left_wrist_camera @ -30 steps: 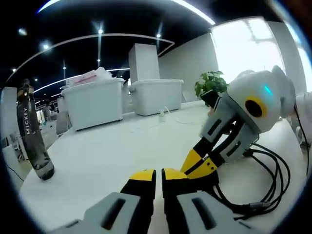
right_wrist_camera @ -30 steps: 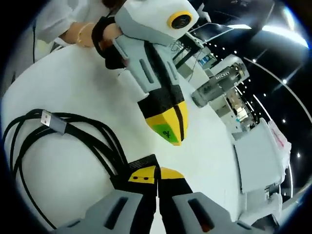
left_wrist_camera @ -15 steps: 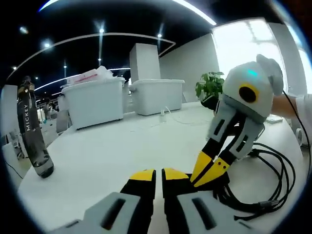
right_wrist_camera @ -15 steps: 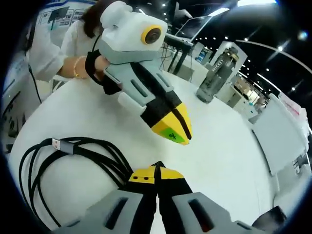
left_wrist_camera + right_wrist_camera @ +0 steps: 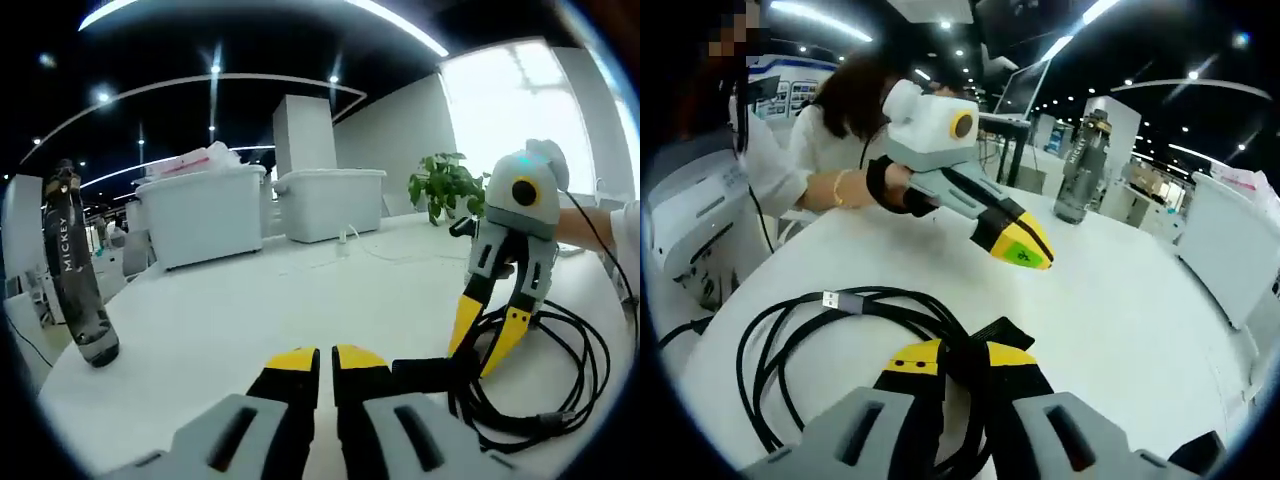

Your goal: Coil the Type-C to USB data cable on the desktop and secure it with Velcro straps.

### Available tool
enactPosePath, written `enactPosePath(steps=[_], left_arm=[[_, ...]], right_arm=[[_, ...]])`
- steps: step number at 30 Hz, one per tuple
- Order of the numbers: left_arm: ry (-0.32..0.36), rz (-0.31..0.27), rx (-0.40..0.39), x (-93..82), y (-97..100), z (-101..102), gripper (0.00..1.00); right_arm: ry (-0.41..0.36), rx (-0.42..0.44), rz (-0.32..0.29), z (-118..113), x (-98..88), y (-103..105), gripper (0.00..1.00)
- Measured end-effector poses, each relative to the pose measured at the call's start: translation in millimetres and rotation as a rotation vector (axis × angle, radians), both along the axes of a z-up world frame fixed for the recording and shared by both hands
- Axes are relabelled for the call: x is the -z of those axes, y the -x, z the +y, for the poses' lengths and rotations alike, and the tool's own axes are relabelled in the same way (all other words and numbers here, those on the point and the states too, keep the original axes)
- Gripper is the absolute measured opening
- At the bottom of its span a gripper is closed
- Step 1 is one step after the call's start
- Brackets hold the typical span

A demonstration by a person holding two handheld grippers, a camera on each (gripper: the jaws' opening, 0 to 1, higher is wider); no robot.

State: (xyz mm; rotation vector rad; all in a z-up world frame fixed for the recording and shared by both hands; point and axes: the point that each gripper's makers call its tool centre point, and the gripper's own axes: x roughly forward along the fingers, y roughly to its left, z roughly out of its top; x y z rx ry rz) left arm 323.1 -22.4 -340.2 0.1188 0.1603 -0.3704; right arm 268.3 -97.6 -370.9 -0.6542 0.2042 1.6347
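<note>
The black data cable lies in loose loops on the white table, its silver USB plug on top. A black Velcro strap sits on the gathered strands. My right gripper is open, its yellow tips straddling that bundle; in the left gripper view the right gripper stands tilted over the cable with its jaws apart. My left gripper is shut with nothing in it, and the strap lies just beside its tip. The left gripper hovers above the table, apart from the cable.
A dark bottle stands near the table's edge. Two white bins and a potted plant are at the far side. A person in white is beside the table. A thin white cord lies near the bins.
My right gripper's jaws have opened; they were together before. It has drawn away from the left gripper. The left gripper stays shut and hardly moved.
</note>
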Motion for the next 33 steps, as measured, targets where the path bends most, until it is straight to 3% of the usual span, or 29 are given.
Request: enactPosePath(steps=[3, 6, 8, 13, 18, 22, 24, 29, 33], left_arm=[[0.01, 0.004, -0.008, 0.3, -0.5, 3.0, 0.06], [0.01, 0.003, -0.012, 0.3, -1.2, 3.8, 0.07], [0.011, 0.004, -0.009, 0.5, -1.4, 2.6, 0.07], [0.002, 0.004, -0.01, 1.0, -2.0, 3.0, 0.07], [0.053, -0.043, -0.022, -12.0, -2.5, 7.8, 0.08], [0.178, -0.143, -0.001, -37.9, -0.6, 7.9, 0.15], [0.192, -0.213, -0.015, -50.7, 0.3, 12.8, 0.22], [0.191, -0.316, -0.113, -70.0, -0.3, 37.0, 0.32], [0.145, -0.331, -0.226, -71.6, -3.2, 64.2, 0.45]], right_arm=[[-0.001, 0.007, 0.044, -1.7, -5.3, -1.5, 0.14], [0.029, -0.005, 0.067, -4.0, 3.4, 1.1, 0.14], [0.003, -0.006, 0.087, -1.9, 2.4, 3.3, 0.14], [-0.018, -0.021, 0.057, 2.5, 3.9, 10.4, 0.14], [-0.005, -0.021, -0.023, 6.0, 4.0, 14.3, 0.13], [-0.012, -0.001, -0.147, 8.9, 2.7, 13.0, 0.11], [-0.017, 0.024, -0.245, 11.5, 1.5, 9.8, 0.1], [-0.006, 0.132, -0.275, 21.0, -2.1, -9.0, 0.05], [-0.034, 0.243, -0.286, 29.7, -7.9, -40.4, 0.03]])
